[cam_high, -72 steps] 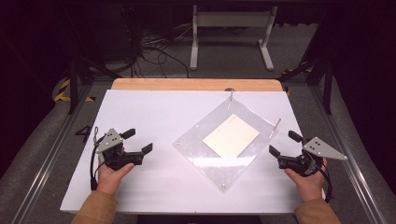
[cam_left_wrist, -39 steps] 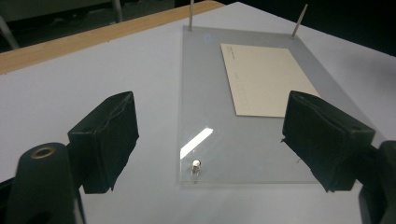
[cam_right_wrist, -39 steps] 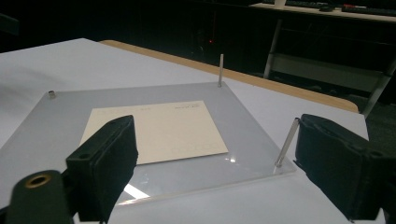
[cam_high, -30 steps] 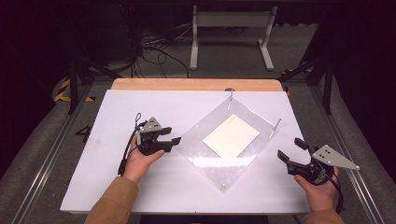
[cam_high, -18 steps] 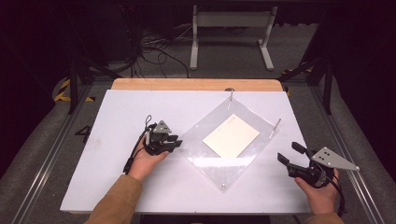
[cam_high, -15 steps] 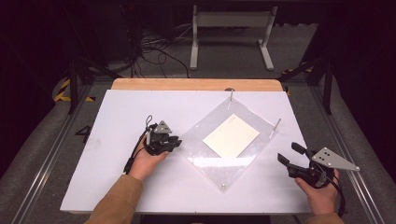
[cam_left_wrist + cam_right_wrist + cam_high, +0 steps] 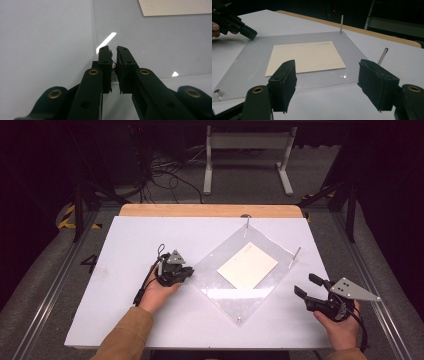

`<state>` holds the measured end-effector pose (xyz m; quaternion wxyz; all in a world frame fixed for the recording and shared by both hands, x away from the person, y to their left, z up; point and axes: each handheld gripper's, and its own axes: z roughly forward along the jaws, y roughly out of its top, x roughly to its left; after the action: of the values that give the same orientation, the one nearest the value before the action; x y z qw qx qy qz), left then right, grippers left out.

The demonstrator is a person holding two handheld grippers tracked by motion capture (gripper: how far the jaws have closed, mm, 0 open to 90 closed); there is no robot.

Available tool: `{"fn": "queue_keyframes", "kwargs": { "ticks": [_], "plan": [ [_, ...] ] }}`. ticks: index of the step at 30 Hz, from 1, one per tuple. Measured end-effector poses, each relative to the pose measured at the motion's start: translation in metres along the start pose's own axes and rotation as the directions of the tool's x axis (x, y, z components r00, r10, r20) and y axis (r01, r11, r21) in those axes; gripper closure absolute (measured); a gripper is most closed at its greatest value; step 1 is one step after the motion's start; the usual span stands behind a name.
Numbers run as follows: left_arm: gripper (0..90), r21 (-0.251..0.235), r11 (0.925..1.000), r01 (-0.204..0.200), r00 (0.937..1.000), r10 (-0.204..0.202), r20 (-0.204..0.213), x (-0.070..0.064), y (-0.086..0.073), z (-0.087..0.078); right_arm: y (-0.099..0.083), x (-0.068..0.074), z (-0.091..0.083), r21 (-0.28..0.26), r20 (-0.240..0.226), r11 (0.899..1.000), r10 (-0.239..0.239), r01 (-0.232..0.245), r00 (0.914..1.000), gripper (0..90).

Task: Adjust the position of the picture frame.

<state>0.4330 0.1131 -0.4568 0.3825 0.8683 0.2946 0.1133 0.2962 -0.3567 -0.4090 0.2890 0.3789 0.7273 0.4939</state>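
Clear plate (image 7: 240,290) flat on the white table (image 7: 125,245), turned like a diamond, cream card (image 7: 247,265) lying on its middle, two thin upright pins (image 7: 296,256) at the far corners and a short stud (image 7: 218,93) at a near one. Left gripper (image 7: 186,273) right at the plate's left corner, jaws almost pressed together around a small pale peg (image 7: 114,65) there. Right gripper (image 7: 306,285) just off the plate's right edge, jaws spread wide, holding nothing.
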Motion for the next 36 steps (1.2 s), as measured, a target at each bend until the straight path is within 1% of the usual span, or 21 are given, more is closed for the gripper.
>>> {"fn": "queue_keyframes", "kwargs": {
  "ticks": [3,4,7,9,14,15,18,19,22,23,24,25,26,27,28,30,32,33,34,35,36],
  "plan": [
    [82.7,0.0,1.0,0.003,0.9999,-0.003,0.013,0.002,0.0,0.0,0.0,0.0,0.001,0.002,-0.004,1.0,-0.003,0.003,1.0,30.1],
    [82.7,0.001,1.0,0.007,0.9999,-0.007,0.014,0.002,0.0,0.0,0.0,0.0,0.001,0.005,-0.003,1.0,-0.003,0.003,1.0,30.0],
    [83.1,0.003,1.0,0.001,0.9999,-0.001,0.014,0.002,0.001,0.0,0.0,0.001,0.0,0.001,-0.007,1.0,0.0,0.0,1.0,29.9],
    [83.3,0.008,0.9999,0.014,0.9998,-0.014,0.013,0.001,0.001,0.0,0.0,0.0,0.0,0.003,-0.006,1.0,0.001,-0.001,1.0,29.9],
    [83.5,0.027,0.9996,0.002,1.0,-0.002,0.004,-0.001,0.004,0.0,-0.001,0.0,0.0,0.004,-0.006,1.0,0.004,-0.004,1.0,29.8],
    [83.5,0.03,0.9995,0.0,1.0,0.0,0.007,-0.001,0.004,-0.001,-0.001,-0.001,-0.001,0.003,-0.007,1.0,0.004,-0.004,1.0,29.6],
    [83.5,0.048,0.9989,0.004,0.9992,-0.006,0.04,-0.004,0.004,-0.003,-0.001,-0.002,-0.002,0.0,-0.007,1.0,0.014,-0.014,0.9999,29.6],
    [83.5,0.062,0.9981,0.0,0.9989,-0.003,0.047,-0.007,0.004,-0.004,-0.001,-0.003,-0.002,-0.002,-0.009,1.0,0.015,-0.015,0.9998,29.5],
    [83.6,0.09,0.9948,-0.048,0.9964,0.042,0.074,-0.015,0.005,-0.007,-0.001,-0.004,-0.003,-0.004,-0.008,1.0,0.01,-0.01,0.9999,29.5],
    [83.6,0.09,0.9948,-0.048,0.9964,0.042,0.074,-0.015,0.005,-0.007,-0.001,-0.004,-0.003,-0.004,-0.008,1.0,0.01,-0.01,0.9999,29.5],
    [83.6,0.108,0.9915,-0.073,0.9921,0.061,0.11,-0.023,0.004,-0.01,-0.002,-0.005,-0.003,-0.005,-0.004,1.0,0.006,-0.006,1.0,29.6],
    [83.6,0.115,0.9898,-0.084,0.9899,0.07,0.124,-0.027,0.003,-0.011,-0.002,-0.005,-0.003,-0.006,-0.009,1.0,0.01,-0.01,0.9999,29.8],
    [83.6,0.124,0.9866,-0.106,0.986,0.089,0.141,-0.03,0.003,-0.012,-0.002,-0.005,-0.002,-0.003,-0.01,1.0,0.013,-0.013,0.9999,30.9],
    [83.5,0.124,0.9851,-0.119,0.983,0.099,0.155,-0.034,0.003,-0.013,-0.002,-0.005,-0.002,0.0,-0.007,1.0,0.009,-0.009,0.9999,31.7],
    [83.5,0.133,0.9816,-0.137,0.9791,0.113,0.169,-0.037,0.003,-0.014,-0.002,-0.005,-0.002,0.002,-0.003,1.0,0.007,-0.007,1.0,32.4],
    [83.5,0.146,0.9732,-0.177,0.9683,0.146,0.203,-0.044,0.003,-0.016,-0.002,-0.005,-0.001,0.01,0.003,1.0,0.006,-0.006,1.0,34.2],
    [83.6,0.15,0.9679,-0.201,0.9595,0.164,0.229,-0.05,0.002,-0.016,-0.003,-0.006,0.0,0.023,0.005,1.0,0.02,-0.02,0.9998,36.8],
    [83.6,0.151,0.9676,-0.202,0.9569,0.162,0.241,-0.053,0.002,-0.017,-0.003,-0.007,0.0,0.025,0.006,0.999,0.022,-0.022,0.9997,38.1],
    [83.6,0.154,0.9644,-0.215,0.9534,0.173,0.247,-0.056,0.002,-0.017,-0.003,-0.007,0.0,0.03,0.002,0.999,0.033,-0.033,0.9995,40.2],
    [83.6,0.154,0.963,-0.221,0.9503,0.177,0.256,-0.058,0.002,-0.018,-0.004,-0.008,0.001,0.039,-0.011,0.998,0.05,-0.05,0.9987,41.1],
    [83.6,0.158,0.9613,-0.225,0.948,0.179,0.263,-0.059,0.001,-0.018,-0.004,-0.009,0.002,0.05,-0.009,0.997,0.057,-0.057,0.9983,42.1]
  ]
}}
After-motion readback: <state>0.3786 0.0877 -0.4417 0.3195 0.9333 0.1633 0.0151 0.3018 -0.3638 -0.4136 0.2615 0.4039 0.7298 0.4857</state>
